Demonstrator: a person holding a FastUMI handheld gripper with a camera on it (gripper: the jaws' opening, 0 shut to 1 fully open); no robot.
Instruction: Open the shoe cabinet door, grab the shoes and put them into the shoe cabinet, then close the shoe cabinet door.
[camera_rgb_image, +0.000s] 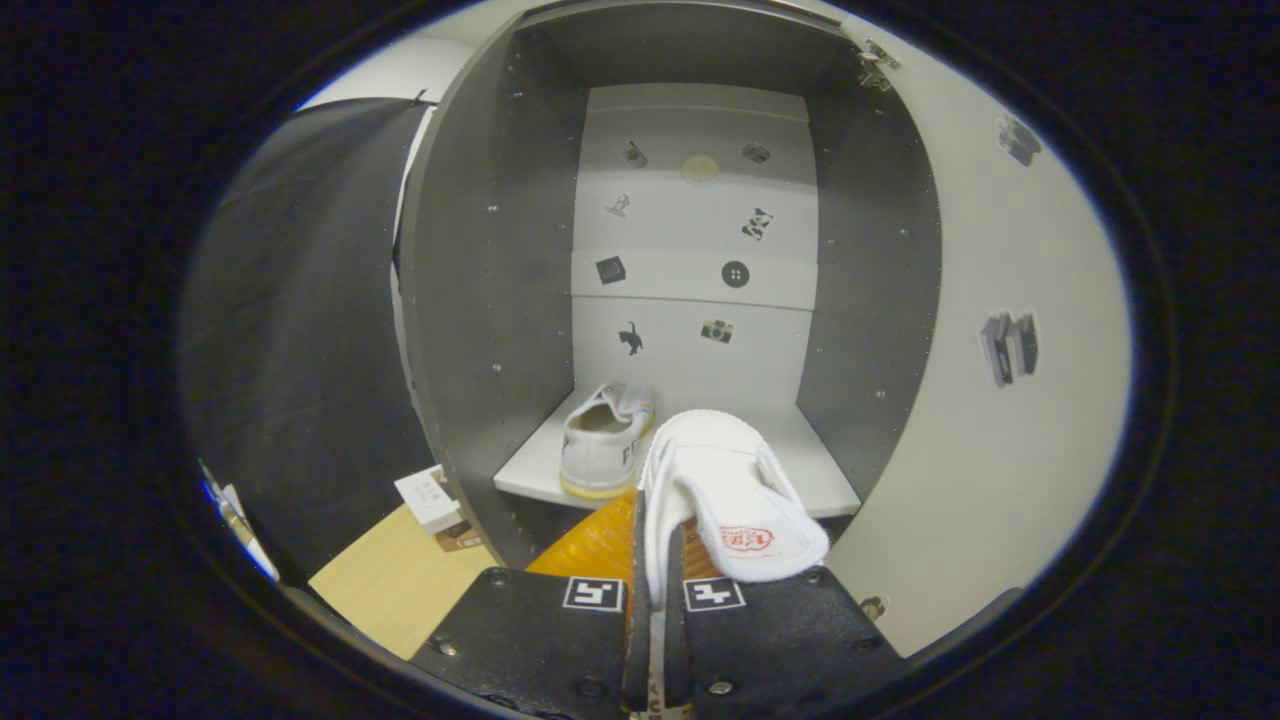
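Note:
The shoe cabinet (480, 300) stands open ahead, its white door (1000, 400) swung out to the right. One white shoe (603, 440) rests on the left of the bottom shelf (810, 450), heel toward me. My gripper (655, 560) is shut on a second white shoe (720, 490), both fingers pinching its side wall. This shoe hangs just in front of the shelf's front edge, its strap with a red mark folded over to the right. Small stickers dot the cabinet's white back panel (690, 220).
A small white box (428, 498) lies on the wooden floor (400, 580) left of the cabinet, with a brown item beside it. Black cloth (300, 350) hangs on the left. An orange textured surface (595, 545) shows just under the shelf edge.

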